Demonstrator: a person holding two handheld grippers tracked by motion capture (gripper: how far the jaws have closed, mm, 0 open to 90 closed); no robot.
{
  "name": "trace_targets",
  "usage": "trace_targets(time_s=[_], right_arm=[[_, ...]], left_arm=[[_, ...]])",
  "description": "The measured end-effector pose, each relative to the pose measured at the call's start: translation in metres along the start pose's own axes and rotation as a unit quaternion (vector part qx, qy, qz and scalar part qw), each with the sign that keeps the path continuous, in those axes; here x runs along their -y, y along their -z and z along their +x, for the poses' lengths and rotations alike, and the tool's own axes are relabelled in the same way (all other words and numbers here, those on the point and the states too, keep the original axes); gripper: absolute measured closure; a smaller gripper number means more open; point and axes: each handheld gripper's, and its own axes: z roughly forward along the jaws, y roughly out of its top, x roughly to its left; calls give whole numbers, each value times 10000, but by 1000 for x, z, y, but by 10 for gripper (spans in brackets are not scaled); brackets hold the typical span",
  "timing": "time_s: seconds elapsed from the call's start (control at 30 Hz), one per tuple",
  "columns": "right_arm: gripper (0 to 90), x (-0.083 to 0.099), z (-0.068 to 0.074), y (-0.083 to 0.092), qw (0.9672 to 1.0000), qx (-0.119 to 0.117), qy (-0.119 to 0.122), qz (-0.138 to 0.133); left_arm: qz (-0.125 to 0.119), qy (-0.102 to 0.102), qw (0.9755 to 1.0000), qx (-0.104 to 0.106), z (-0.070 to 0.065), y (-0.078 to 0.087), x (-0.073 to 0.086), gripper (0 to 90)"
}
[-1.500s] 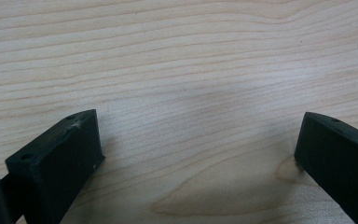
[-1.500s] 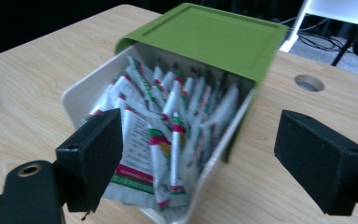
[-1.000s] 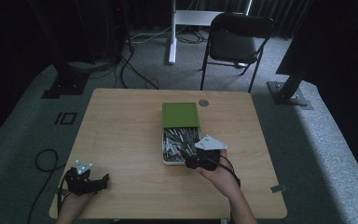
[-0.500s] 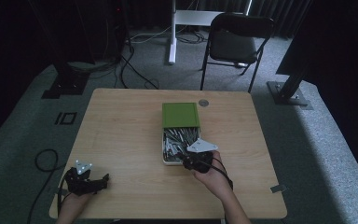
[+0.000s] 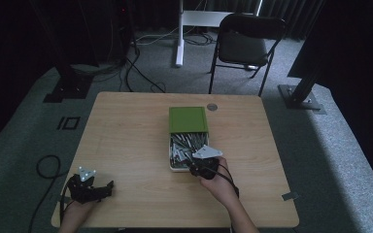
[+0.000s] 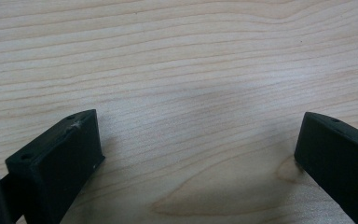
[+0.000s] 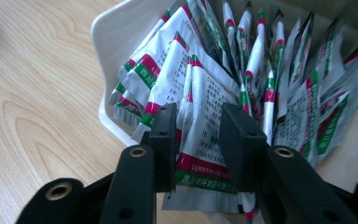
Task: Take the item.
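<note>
Two fingers (image 7: 165, 140) pinching one sachet (image 7: 204, 140), white tray (image 7: 116, 32) behind

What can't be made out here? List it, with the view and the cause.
- Print on the packets: right gripper view, too small and blurred to read.
- How many packets the right gripper has between its jaws: same view, they overlap.
- Bottom of the white tray: covered by packets.
- What lies under the green lid: high view, lid covers it.
- Left gripper: high view, too small and dark.
</note>
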Motion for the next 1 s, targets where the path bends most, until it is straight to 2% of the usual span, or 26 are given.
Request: trace_targets(time_s=[0.1,0.2,0.23,0.3,0.37,0.57,0.73,1.0], right_arm=[[692,1,0,-2,10000,30,3,19],[775,2,-3,-1,9999,20,-139,55],[775,2,-3,-1,9999,20,-139,55],[863,2,-4,-1,9997,16,-211,112],[892,1,-4,0,9996,121,-233,123],[900,-2,-7,7,9995,191,-264,53],[900,-10,-4,19,9997,127,-191,-93],[900,-25,-3,39,9989,-7,-233,-403]], left_arm=[[-2,1,10000,1,0,0,0,13],[0,0,10000,1,0,0,0,13],[-1,0,10000,0,0,0,0,13],[-1,1,10000,0,0,0,0,13],[-1,1,10000,0,0,0,0,13],[-1,1,10000,1,0,0,0,13],[-3,4,10000,1,0,0,0,13],[-2,2,10000,-1,0,0,0,13]])
